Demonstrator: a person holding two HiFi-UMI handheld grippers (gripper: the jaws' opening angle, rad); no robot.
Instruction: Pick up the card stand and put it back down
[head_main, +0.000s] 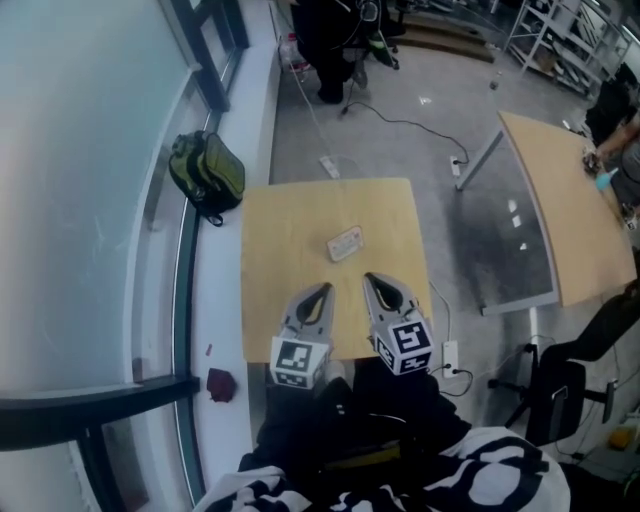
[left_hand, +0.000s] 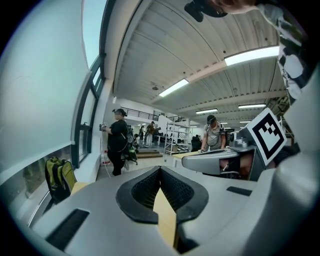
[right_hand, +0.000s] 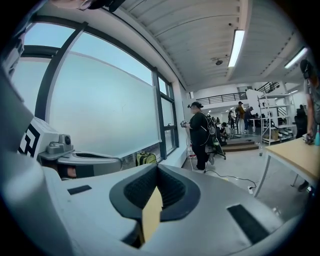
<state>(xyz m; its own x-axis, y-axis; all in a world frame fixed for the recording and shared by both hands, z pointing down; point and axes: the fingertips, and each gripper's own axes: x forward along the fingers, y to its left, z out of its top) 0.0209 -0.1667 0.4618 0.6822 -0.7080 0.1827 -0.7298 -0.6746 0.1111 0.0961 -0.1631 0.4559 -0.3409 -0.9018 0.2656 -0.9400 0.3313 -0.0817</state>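
Note:
A small pale card stand (head_main: 345, 243) lies on the square wooden table (head_main: 290, 230), a little beyond its middle. Both grippers hover over the table's near edge, side by side, pointing toward the stand and short of it. The left gripper (head_main: 324, 289) is shut with nothing in it, and in its own view the jaws meet at the tip (left_hand: 160, 171). The right gripper (head_main: 369, 279) is likewise shut and empty, its jaws closed to a point (right_hand: 157, 168). The card stand is hidden in both gripper views, which look level across the room.
A green backpack (head_main: 207, 175) rests on the window ledge left of the table. A second wooden table (head_main: 560, 200) stands to the right, with a chair (head_main: 560, 395) nearer. Cables and a power strip (head_main: 329, 166) lie on the floor. A person (left_hand: 118, 141) stands by the window.

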